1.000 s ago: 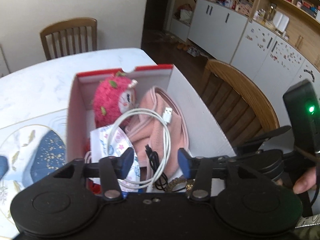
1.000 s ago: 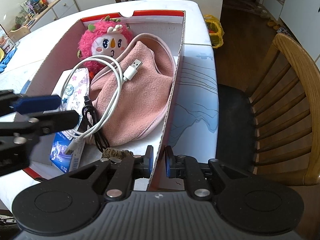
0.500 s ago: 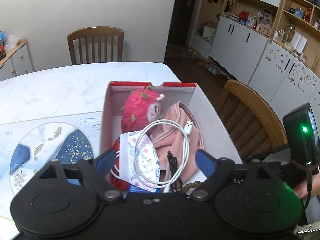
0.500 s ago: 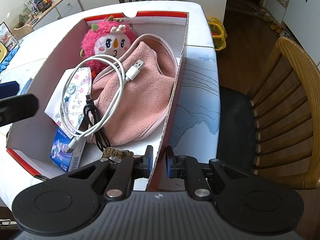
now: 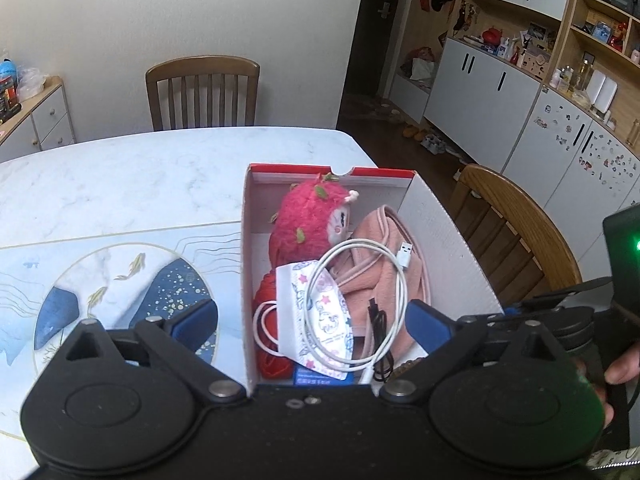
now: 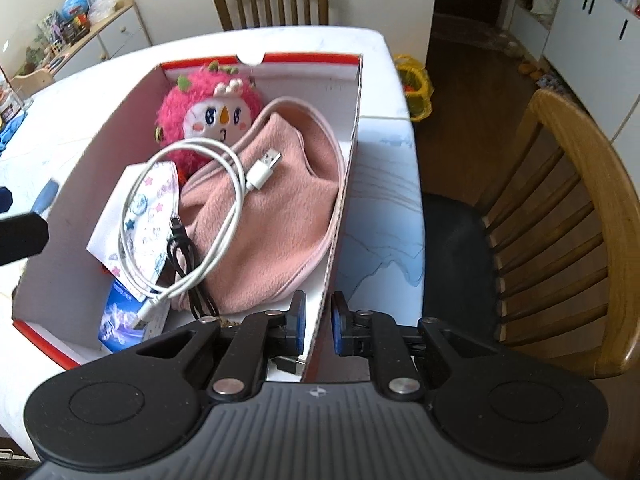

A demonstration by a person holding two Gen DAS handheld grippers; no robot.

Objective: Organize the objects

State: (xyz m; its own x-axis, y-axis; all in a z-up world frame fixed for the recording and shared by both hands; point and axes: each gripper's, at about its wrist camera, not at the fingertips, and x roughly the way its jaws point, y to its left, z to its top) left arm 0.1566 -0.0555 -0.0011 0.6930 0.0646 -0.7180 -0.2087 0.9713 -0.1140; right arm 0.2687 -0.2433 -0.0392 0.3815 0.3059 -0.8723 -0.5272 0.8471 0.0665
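A red-and-white cardboard box (image 5: 440, 216) (image 6: 352, 120) stands on the table. In it lie a pink plush doll (image 5: 308, 216) (image 6: 212, 112), a pink cloth (image 5: 384, 280) (image 6: 272, 216), a patterned face mask (image 5: 324, 312) (image 6: 152, 200), a coiled white cable (image 5: 352, 244) (image 6: 236, 176) and a short black cable (image 5: 380, 320) (image 6: 180, 244). My left gripper (image 5: 312, 324) hovers above the box's near end; its jaws are opening wide and nothing touches the pads. My right gripper (image 6: 319, 320) is shut on the box's right wall near the front corner.
A blue-and-white placemat (image 5: 120, 276) lies left of the box on the marble table (image 5: 160, 168). Wooden chairs stand at the far side (image 5: 202, 88) and at the right (image 6: 568, 216). A blue packet (image 6: 120, 316) sits in the box's near corner. Cabinets line the back right.
My left gripper's jaws have spread from half open to wide, and it has drawn back and up from the box. The white cable stays in the box. The right gripper has held still.
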